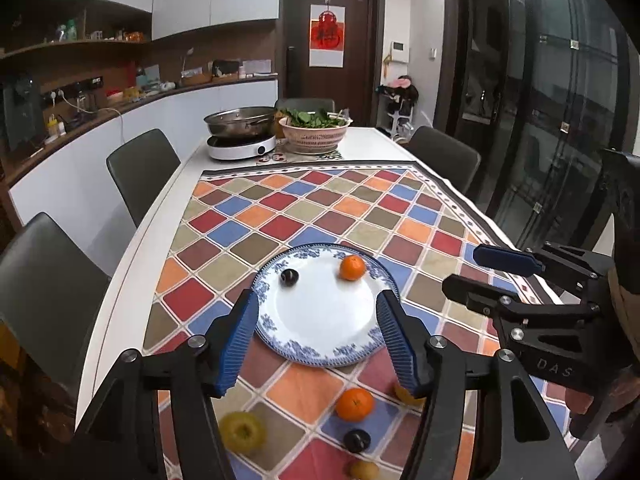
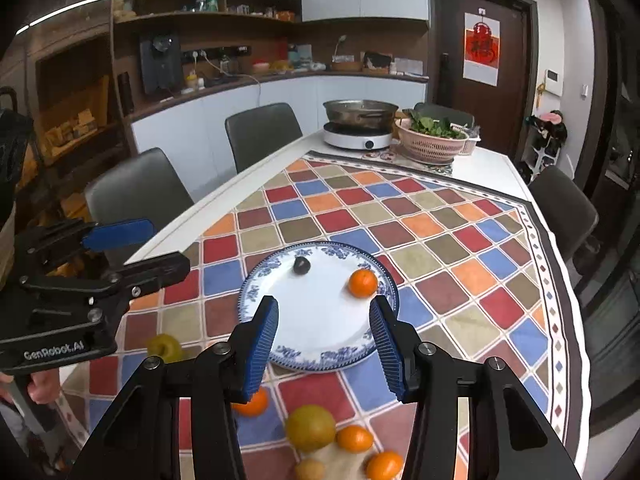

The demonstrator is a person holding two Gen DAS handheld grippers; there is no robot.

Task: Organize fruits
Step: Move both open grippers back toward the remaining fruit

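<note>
Two fruits on plate [image 1: 320,320] beyond spread left gripper [image 1: 318,334] jaws

Plate [image 2: 320,336] on checked cloth [image 2: 440,240] — holds one tangerine [image 2: 362,283], one dark plum [image 2: 301,265]. Right gripper [image 2: 324,344] spread wide, empty, above near rim. Loose fruit nearby — pear [image 2: 310,427], green apple [image 2: 164,347].
</note>
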